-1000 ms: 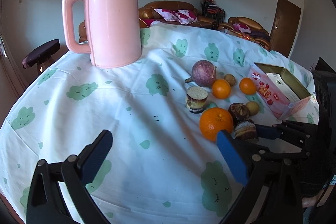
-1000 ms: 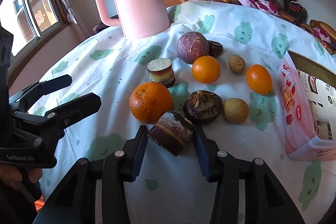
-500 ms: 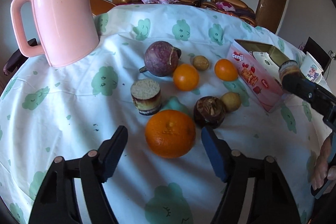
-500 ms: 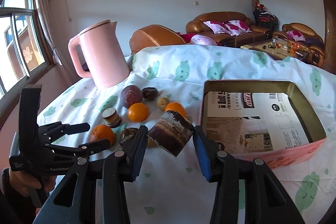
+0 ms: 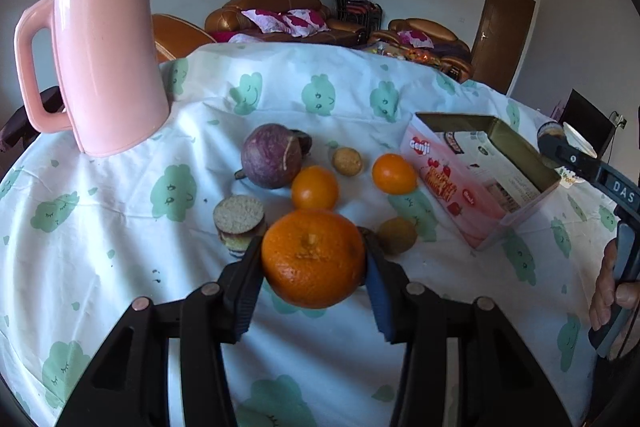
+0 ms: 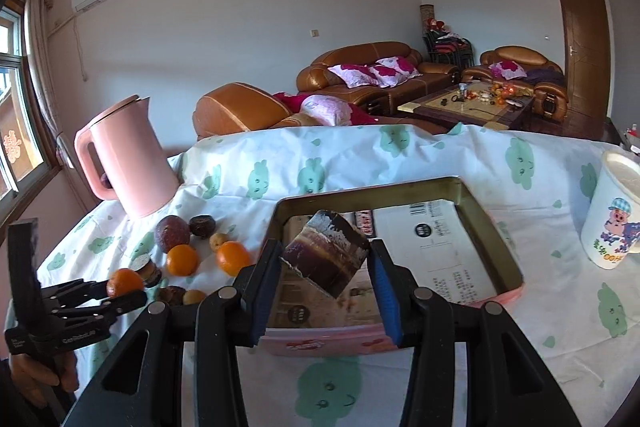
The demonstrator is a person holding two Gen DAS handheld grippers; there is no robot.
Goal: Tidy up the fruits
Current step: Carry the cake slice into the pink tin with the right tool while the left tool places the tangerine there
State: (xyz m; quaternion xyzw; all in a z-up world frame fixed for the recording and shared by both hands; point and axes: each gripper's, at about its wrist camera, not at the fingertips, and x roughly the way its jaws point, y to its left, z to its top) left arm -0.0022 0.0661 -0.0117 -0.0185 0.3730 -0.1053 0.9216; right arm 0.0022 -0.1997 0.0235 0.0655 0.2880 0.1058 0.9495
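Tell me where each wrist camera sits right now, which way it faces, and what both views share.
Left wrist: sits behind the left gripper, low over the table, facing the fruit pile; fingers clamp the big orange; the right gripper and its hand show at the right edge.
Right wrist: sits behind the right gripper, above the pink box, facing the sofas; it holds the brown chunk.
Shared: pink kettle, box, fruits.

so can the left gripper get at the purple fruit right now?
Probably not: the left gripper is shut on the big orange, and a small orange lies just before the purple fruit.
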